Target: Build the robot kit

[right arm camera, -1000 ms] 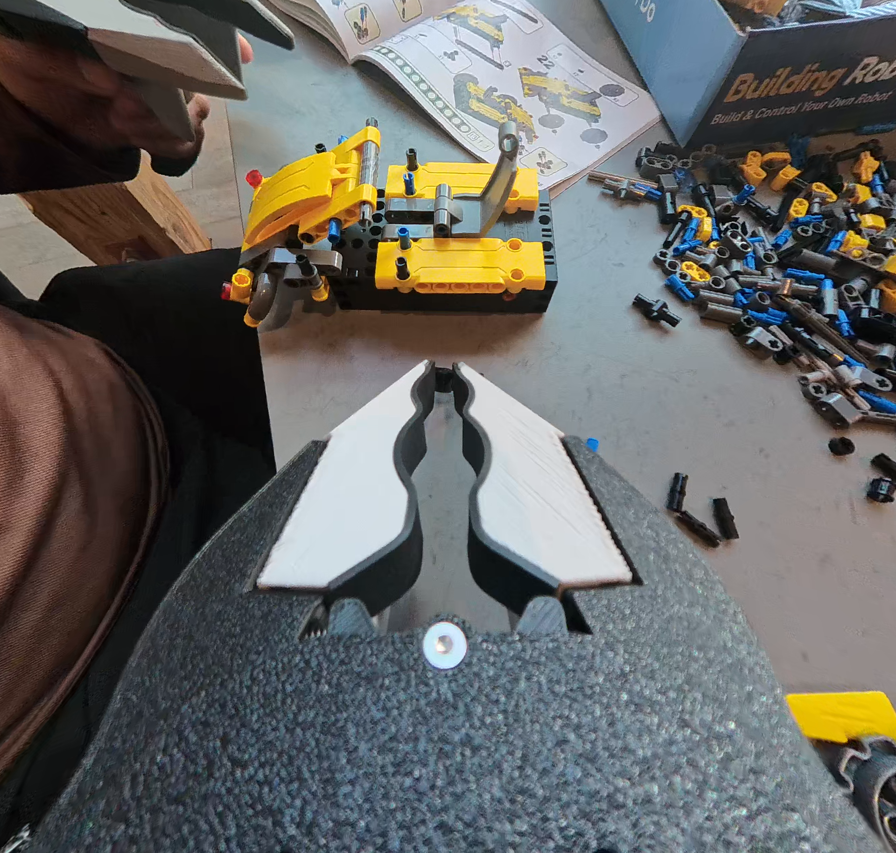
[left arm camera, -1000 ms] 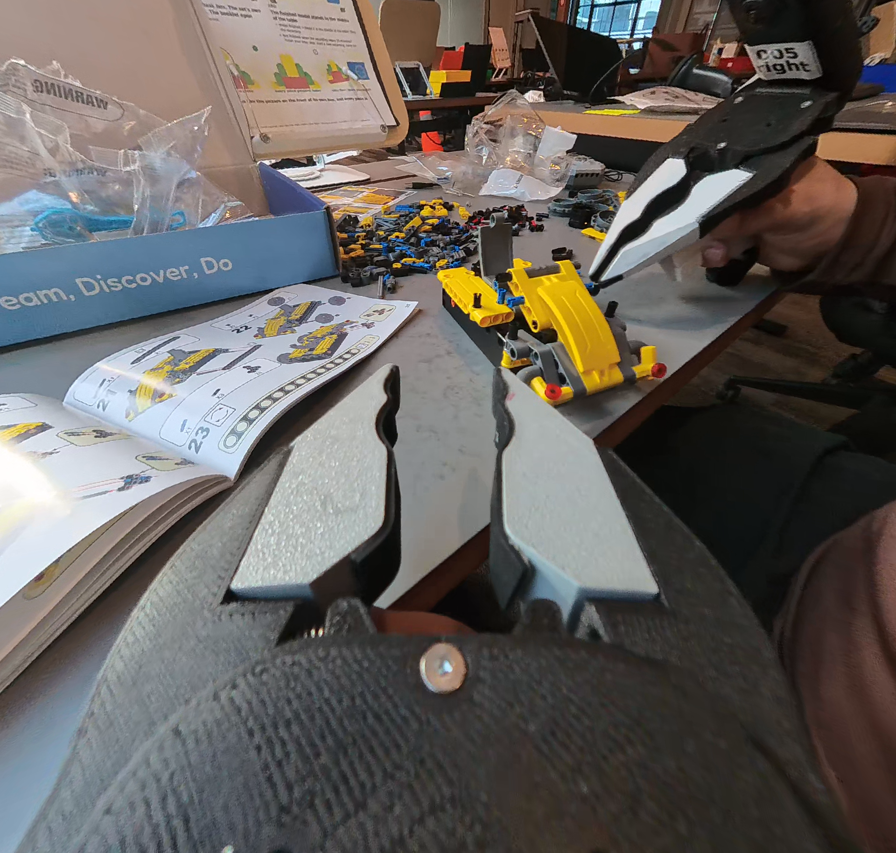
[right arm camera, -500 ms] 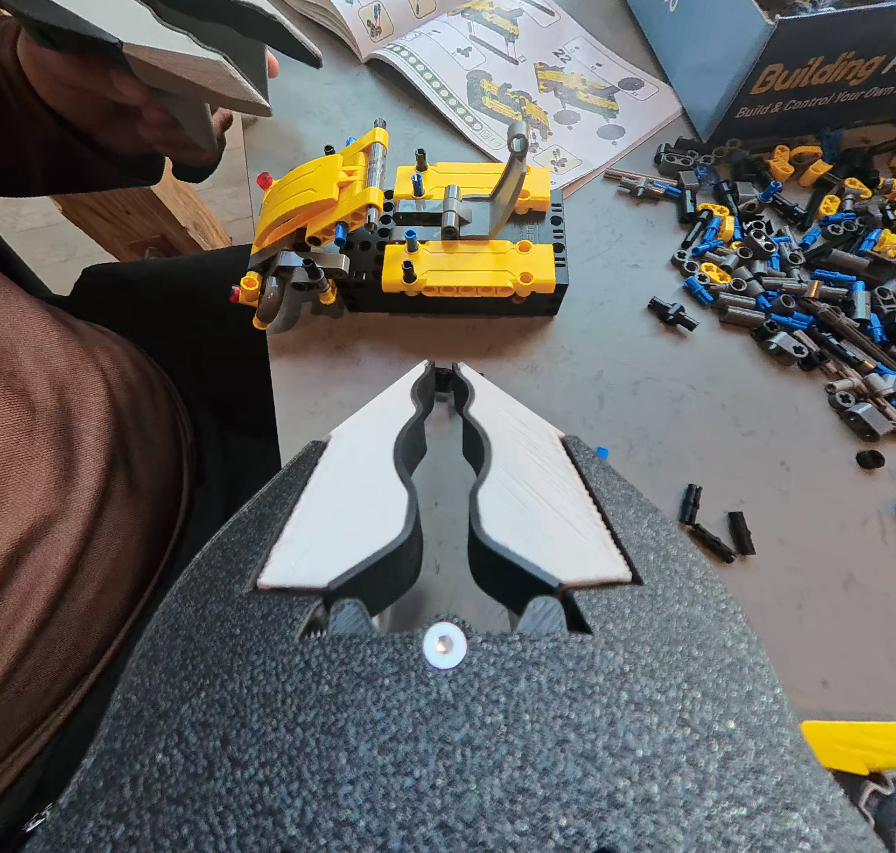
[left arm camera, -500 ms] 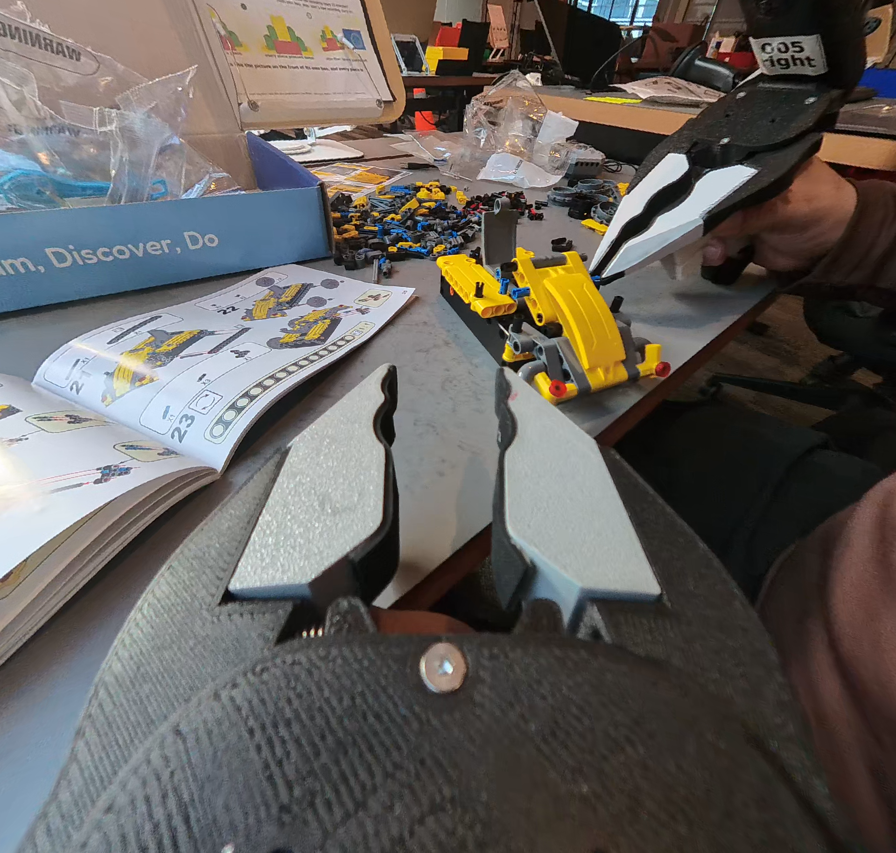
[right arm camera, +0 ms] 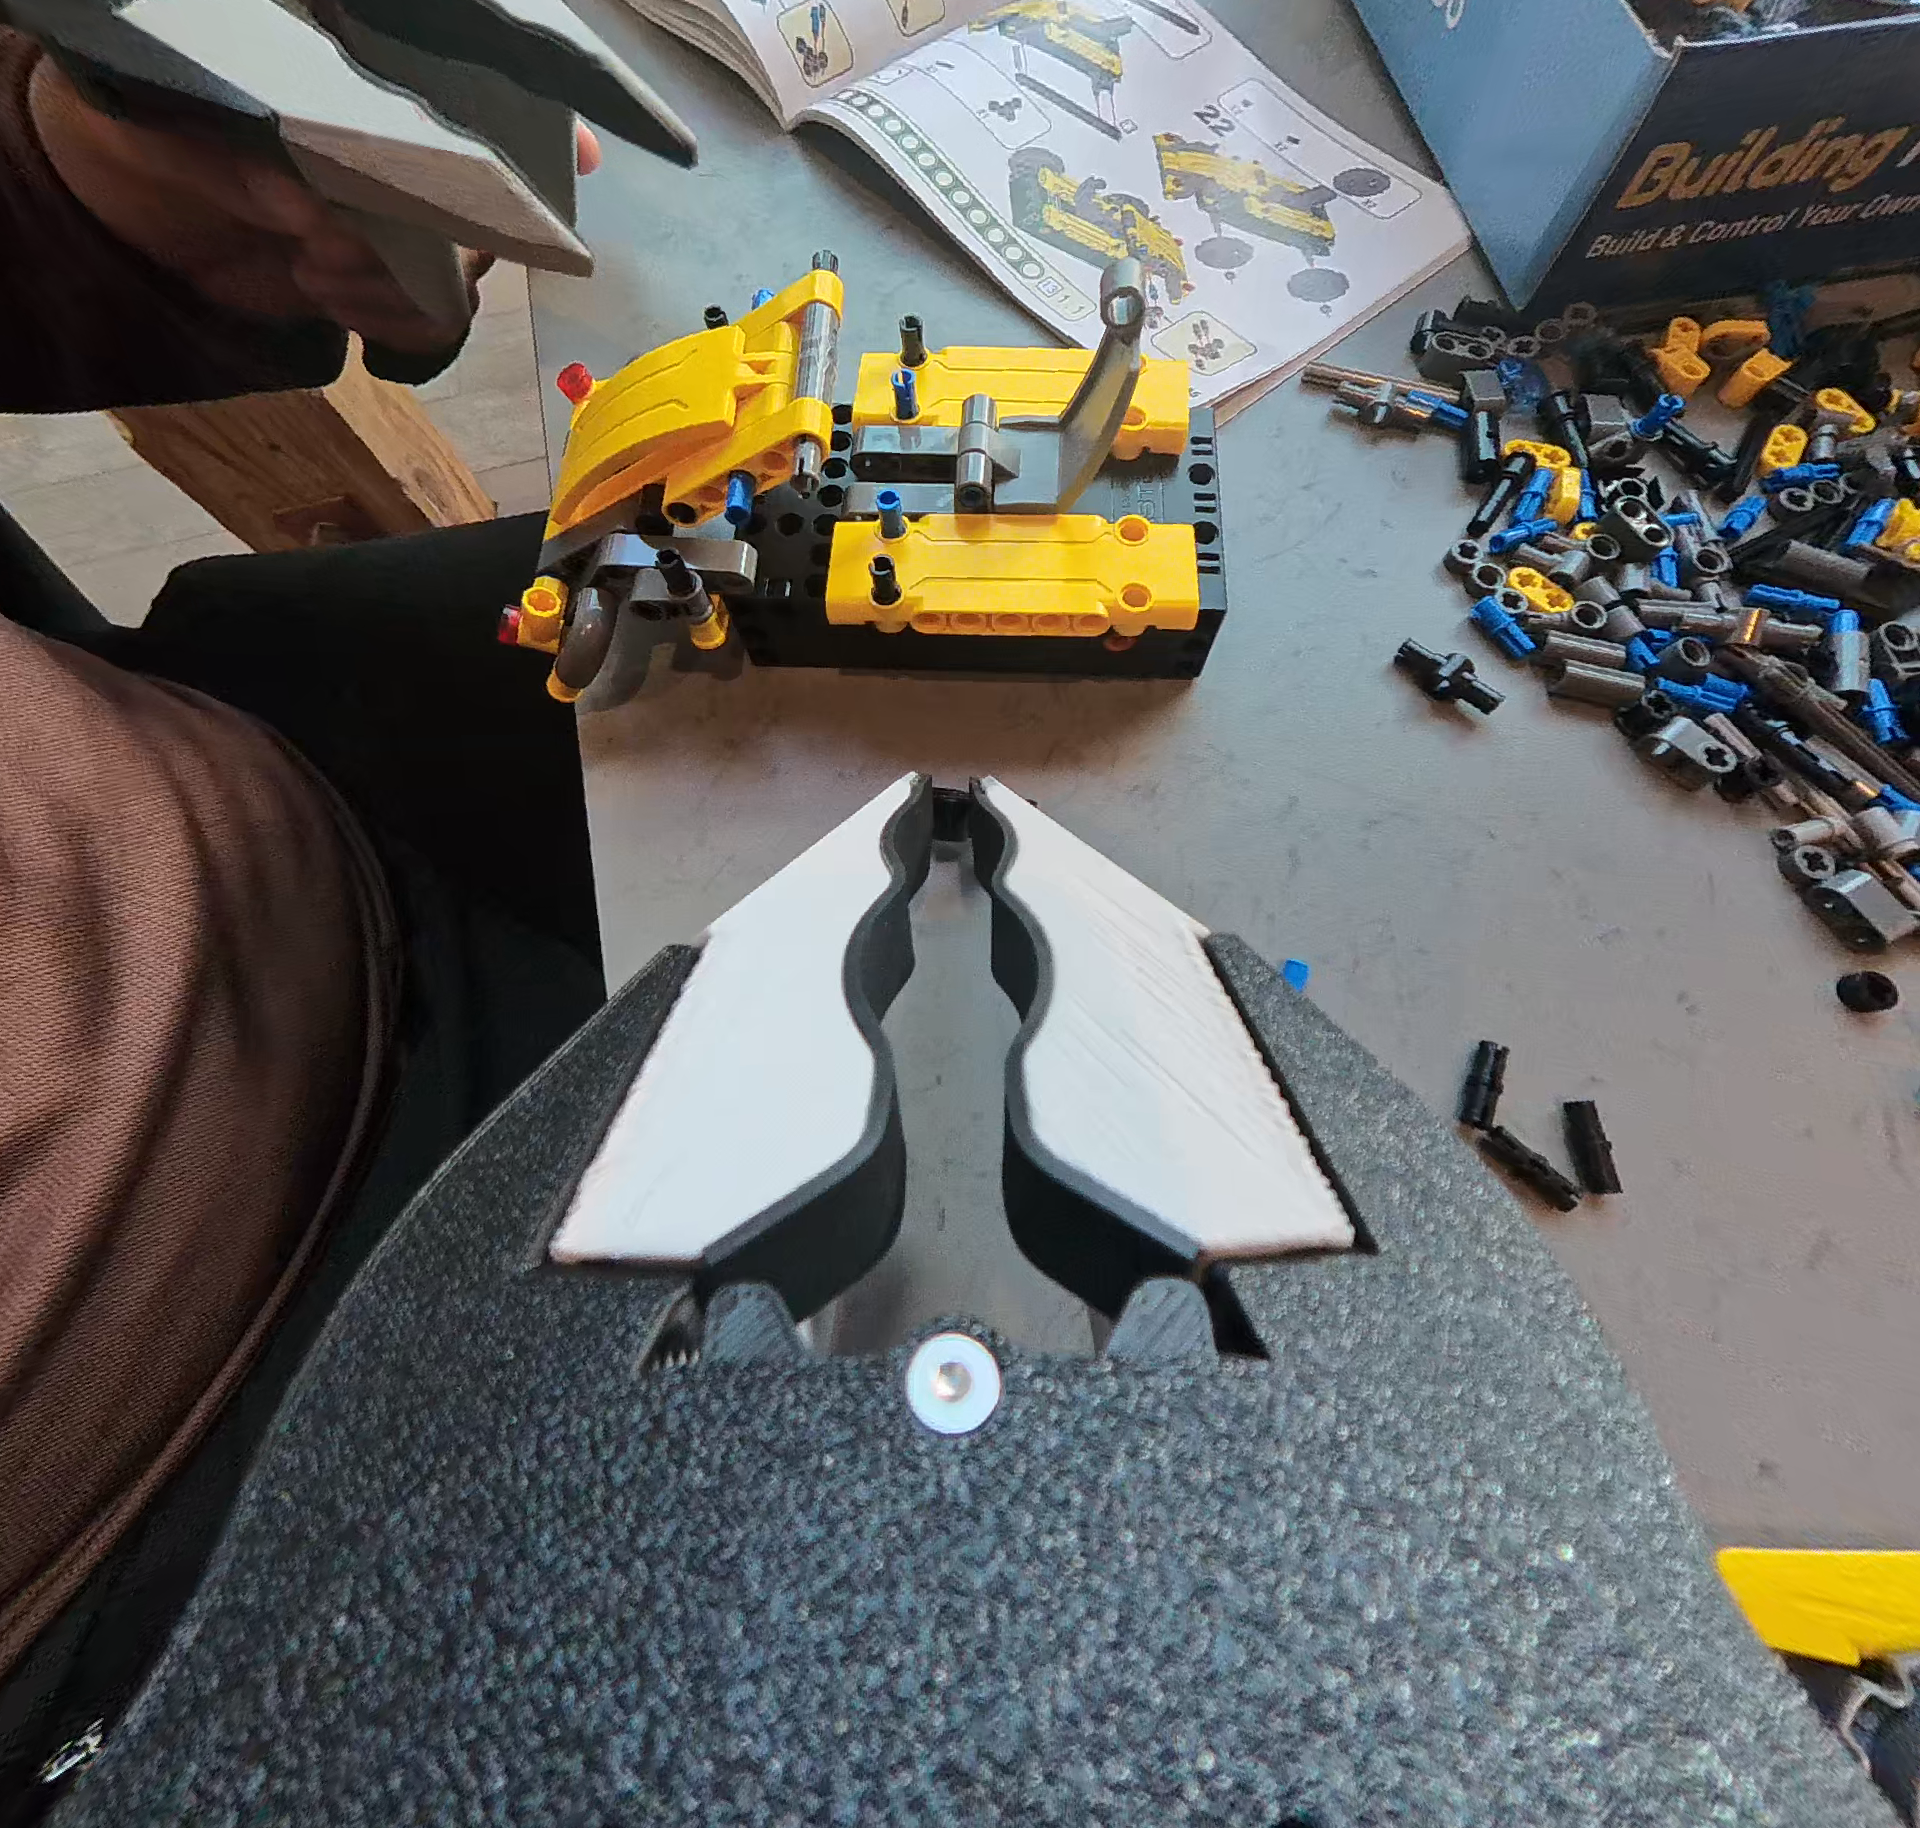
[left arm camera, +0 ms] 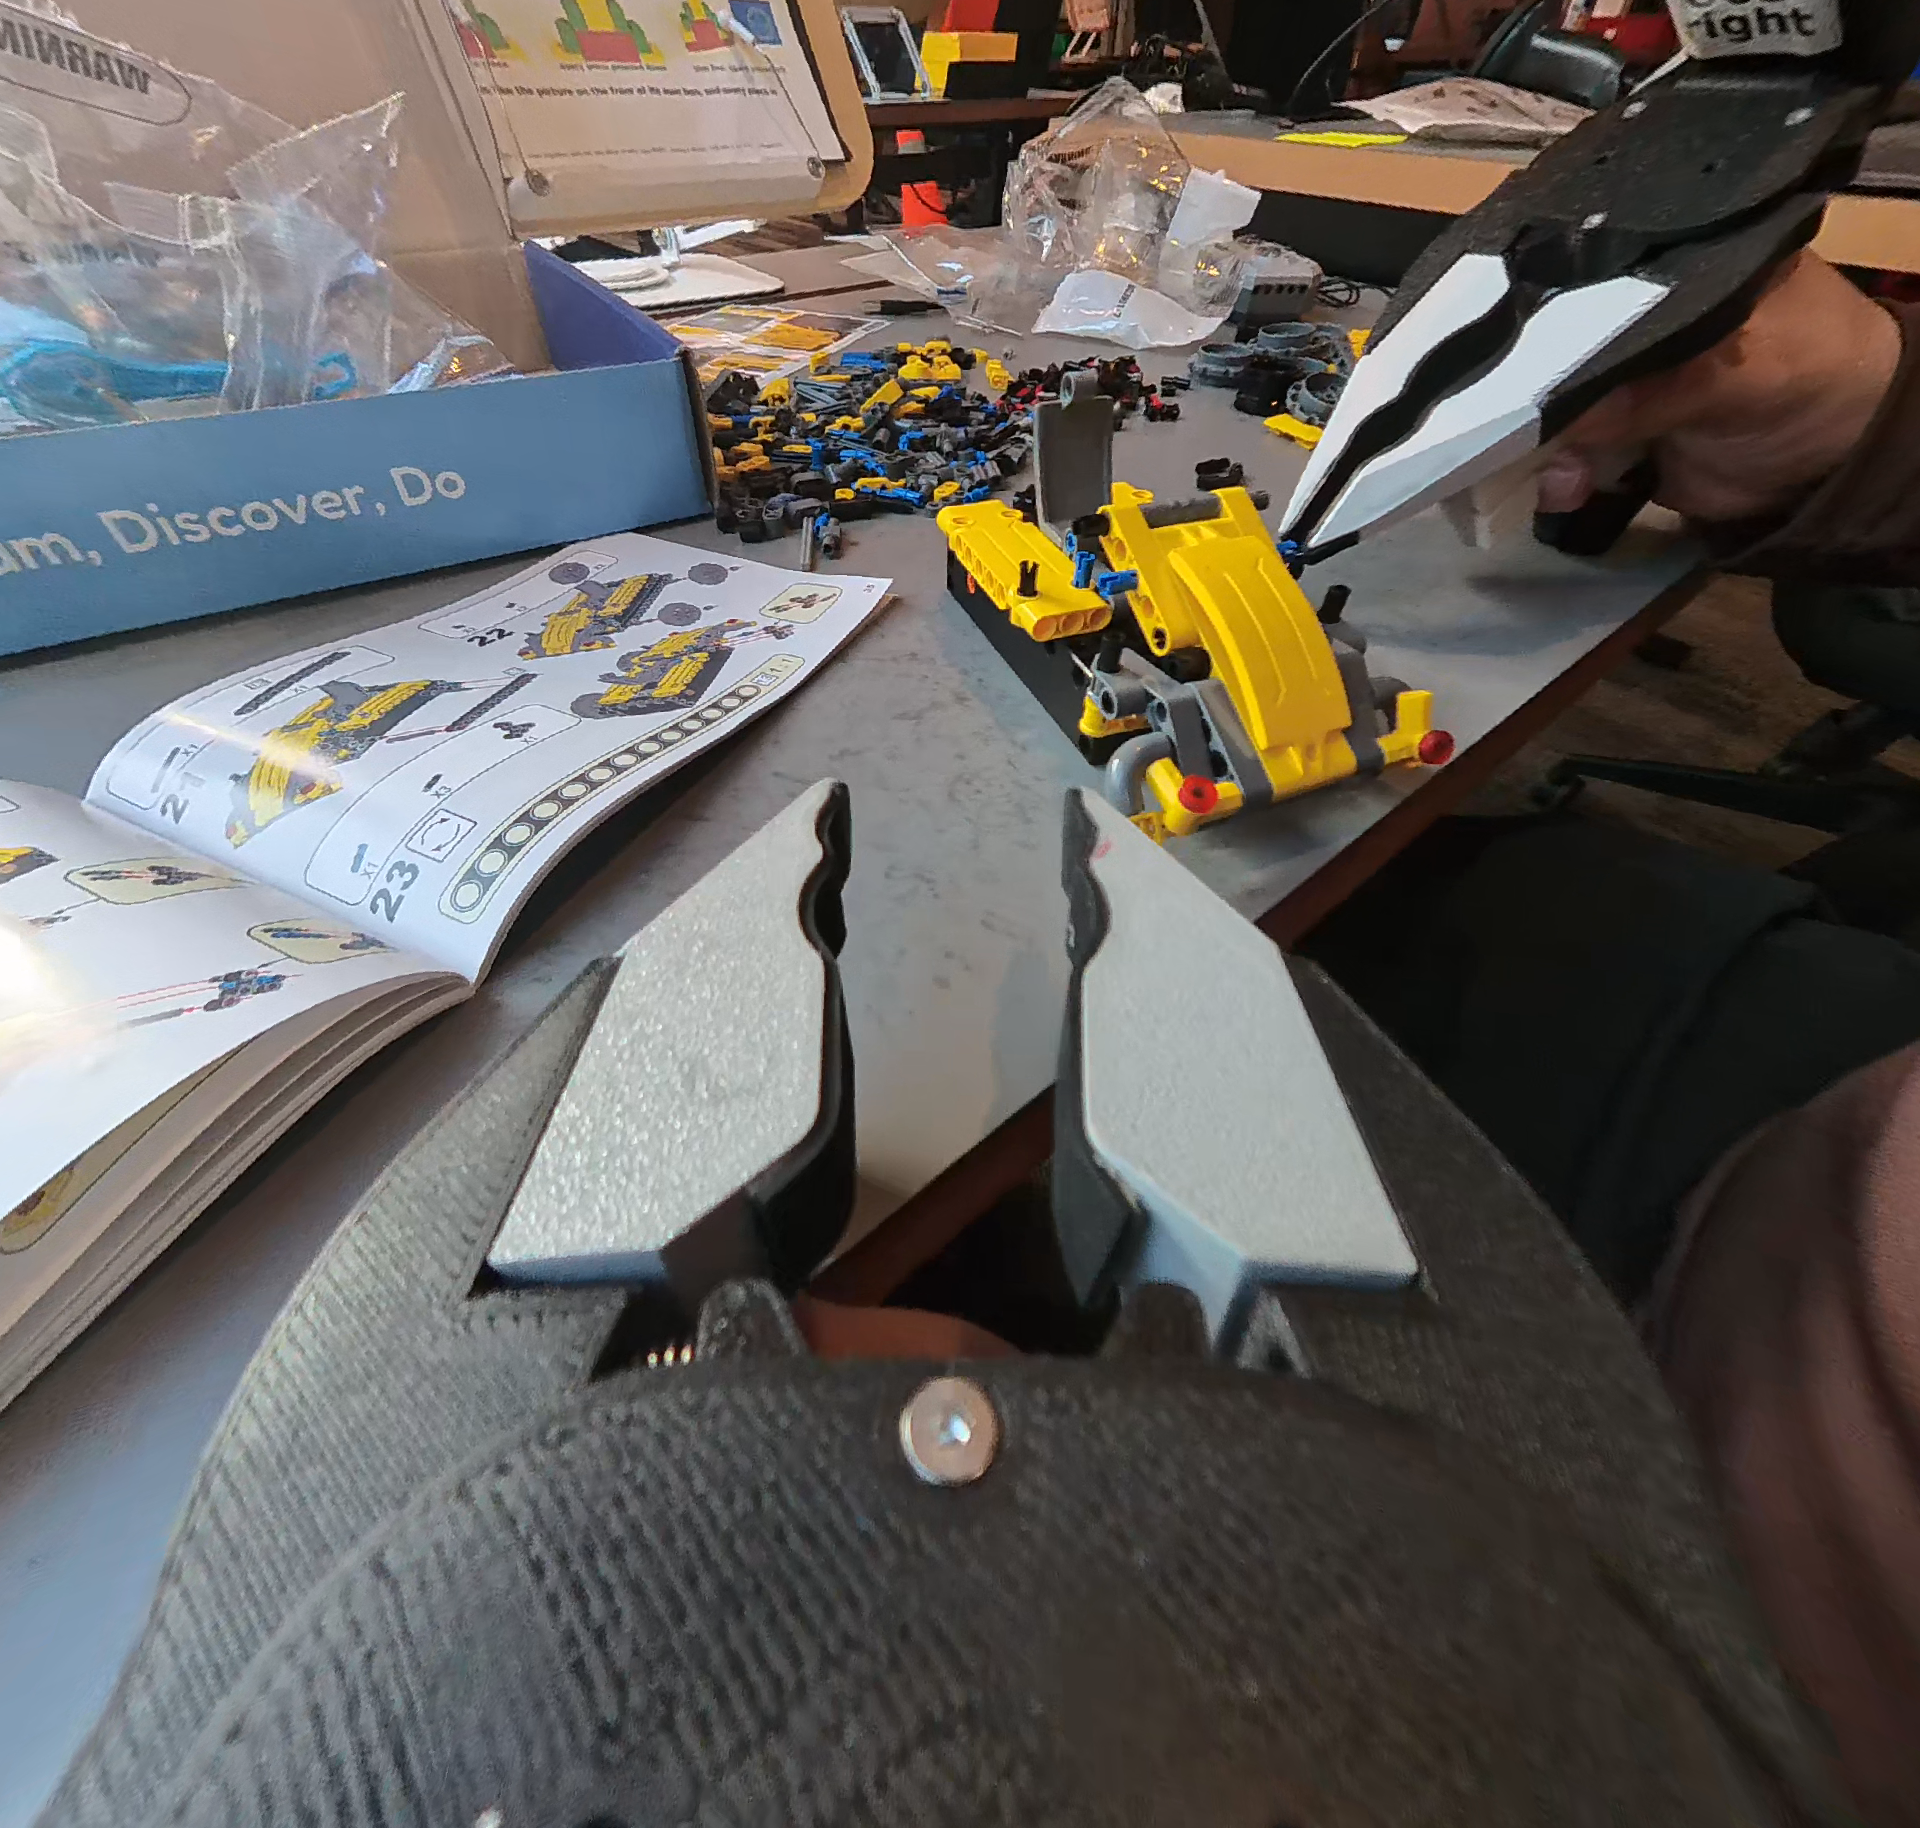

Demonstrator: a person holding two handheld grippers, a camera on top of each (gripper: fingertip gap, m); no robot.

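Note:
A partly built yellow and black brick vehicle (left arm camera: 1195,635) stands near the table's front edge; it also shows in the right wrist view (right arm camera: 883,511). My right gripper (right arm camera: 948,807) is shut on a small black pin (right arm camera: 948,822) and hovers just short of the vehicle's side. In the left wrist view the right gripper (left arm camera: 1299,542) has its tips close beside the yellow hood. My left gripper (left arm camera: 951,822) is open and empty, low over the table in front of the vehicle. It also shows at the top left of the right wrist view (right arm camera: 639,215).
An open instruction booklet (left arm camera: 416,739) lies left of the vehicle, with a blue box (left arm camera: 312,490) holding plastic bags behind it. A pile of loose small parts (right arm camera: 1714,552) lies to the right, with a few black pins (right arm camera: 1527,1134) apart from it. The table edge (left arm camera: 1455,802) is close by.
My left gripper has sunk a little lower toward the table and stays open. My right gripper keeps the pin and has barely shifted beside the vehicle.

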